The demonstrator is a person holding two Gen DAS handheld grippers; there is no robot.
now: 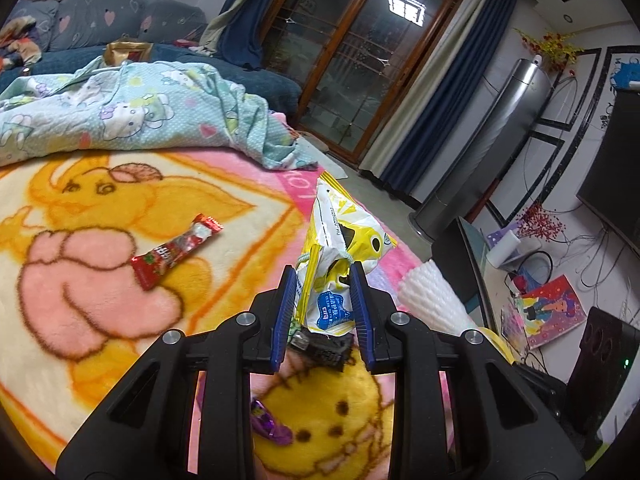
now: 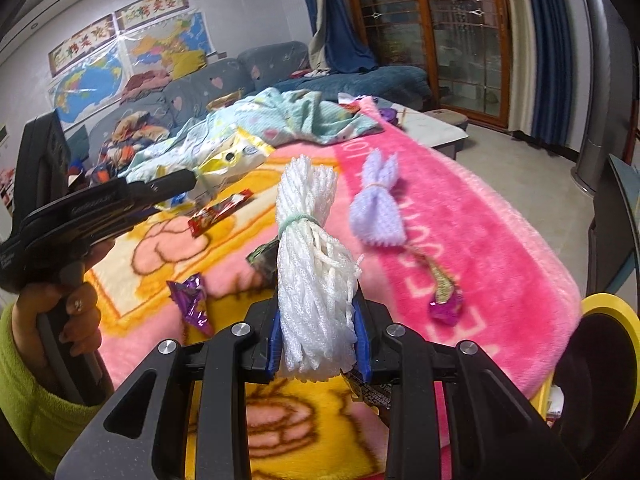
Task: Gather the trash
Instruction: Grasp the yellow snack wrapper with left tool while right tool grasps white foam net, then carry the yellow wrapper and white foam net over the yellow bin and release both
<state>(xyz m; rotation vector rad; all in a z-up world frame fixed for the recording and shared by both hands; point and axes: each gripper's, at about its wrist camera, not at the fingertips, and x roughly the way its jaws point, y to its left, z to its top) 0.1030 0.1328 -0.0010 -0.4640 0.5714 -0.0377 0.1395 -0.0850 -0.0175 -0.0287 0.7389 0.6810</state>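
L gripper (image 1: 323, 280) clamps yellow wrapper (image 1: 344, 240); R gripper (image 2: 318, 300) clamps foam net (image 2: 312, 240).

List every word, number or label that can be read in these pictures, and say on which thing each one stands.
"LOV", partly cut off: pale letters on the pink border of the blanket.
White and yellow bag in the left gripper: a line of print and a blue label, too small to read.
Red wrapper: print blurred.
Wall banners: large characters, too blurred to read.
White foam net in the right gripper: no text.
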